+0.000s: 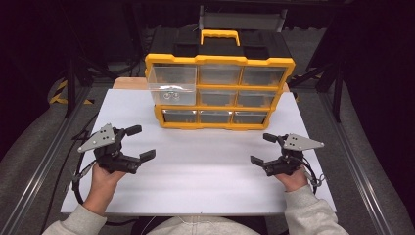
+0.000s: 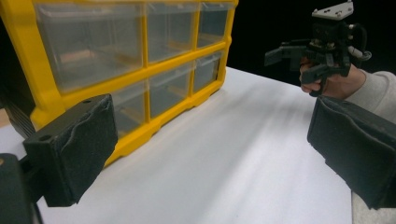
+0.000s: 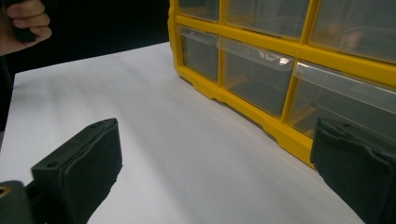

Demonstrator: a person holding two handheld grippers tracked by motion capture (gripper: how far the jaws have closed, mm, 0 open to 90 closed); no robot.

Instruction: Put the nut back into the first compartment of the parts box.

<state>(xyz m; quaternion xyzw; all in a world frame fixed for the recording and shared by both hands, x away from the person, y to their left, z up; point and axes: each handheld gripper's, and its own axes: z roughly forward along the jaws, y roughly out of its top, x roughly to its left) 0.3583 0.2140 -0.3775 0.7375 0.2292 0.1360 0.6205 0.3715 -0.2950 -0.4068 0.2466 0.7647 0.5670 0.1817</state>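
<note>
A yellow drawer organizer [image 1: 220,90] stands at the white table's [image 1: 205,171] far side, its top-left clear drawer [image 1: 172,84] pulled out. The left gripper [image 1: 140,143] and right gripper [image 1: 262,148] rest nearer the person, jaws spread, holding nothing; no handling appears underway.

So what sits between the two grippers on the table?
Nothing: in the high view, bare white tabletop separates the left gripper from the right gripper.

Small metal item [image 1: 170,94] in open drawer [image 1: 172,81]: unidentifiable.
</note>
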